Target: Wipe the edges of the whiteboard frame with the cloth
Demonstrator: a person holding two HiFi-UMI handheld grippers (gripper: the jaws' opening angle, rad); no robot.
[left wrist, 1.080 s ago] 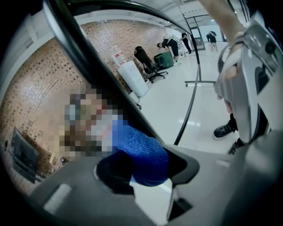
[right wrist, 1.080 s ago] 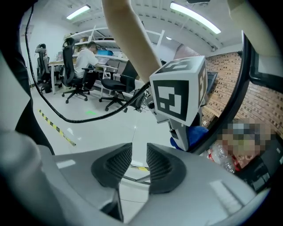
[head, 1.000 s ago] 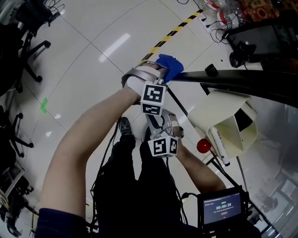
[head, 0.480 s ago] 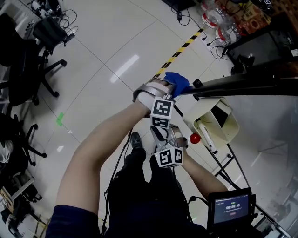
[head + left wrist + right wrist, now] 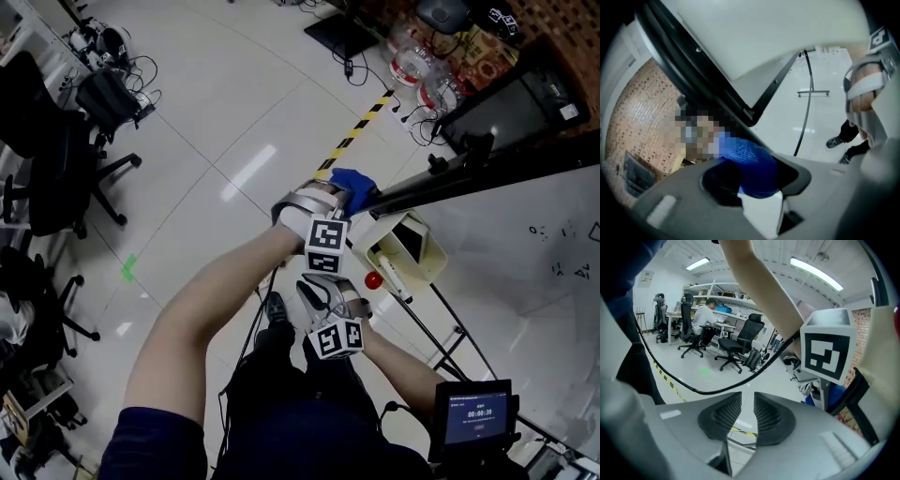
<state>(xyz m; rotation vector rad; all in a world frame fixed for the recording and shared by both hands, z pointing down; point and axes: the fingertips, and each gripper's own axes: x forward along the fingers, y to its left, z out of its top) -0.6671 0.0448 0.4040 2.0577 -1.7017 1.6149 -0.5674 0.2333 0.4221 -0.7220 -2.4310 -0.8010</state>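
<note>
Both hand-held grippers have come up since a second ago, cloth with them, and more of the whiteboard face (image 5: pixel 525 246) now shows at right in the head view. Left hand-held gripper (image 5: pixel 337 194) is clenched on the blue cloth (image 5: pixel 357 183); its own view shows the wad pinched between the pads, bulging out past the tips. Cloth sits against the left end of the black whiteboard frame (image 5: pixel 506 161), right at the corner. Key relation: the frame bar's long axis runs from the cloth away to the right and slightly far, so my read is that the next wipe is a straight drag right along that bar, with the left arm already on it. Right hand-held gripper (image 5: pixel 747 401) is nearer the person, below the left one and clear of the frame. Its jaws have just been closing to a narrow slit, with nothing between them. It looks idle for this stroke.
</note>
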